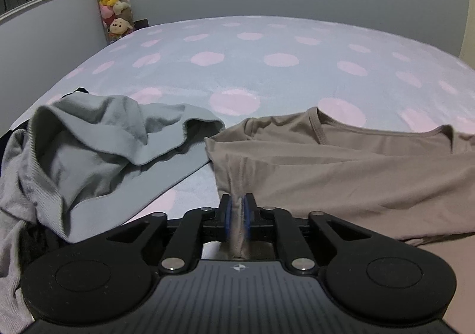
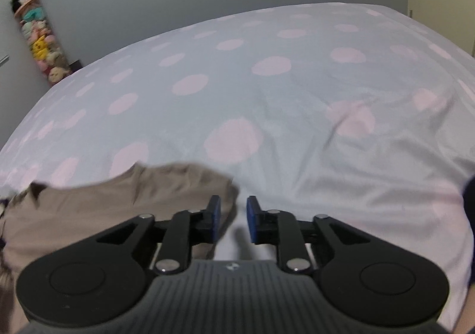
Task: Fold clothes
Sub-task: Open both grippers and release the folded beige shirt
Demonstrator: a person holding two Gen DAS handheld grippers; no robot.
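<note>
Left gripper (image 1: 237, 203) clamped on a taupe jersey shirt (image 1: 341, 173), crumpled grey-green knit garment (image 1: 112, 150) seen only there, right gripper (image 2: 232, 207) jaws apart over the pink-dotted bedspread (image 2: 267, 90)

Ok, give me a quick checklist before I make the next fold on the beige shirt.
1. Left gripper shut on beige shirt: ok.
2. Right gripper holding shirt: not ok, open, fabric only beside its left finger.
3. Bedspread ahead free for the fold: ok.
4. Shirt apart from grey pile: ok, a gap shows.
5. Shirt lying flat: cannot tell, near edge hidden.
</note>
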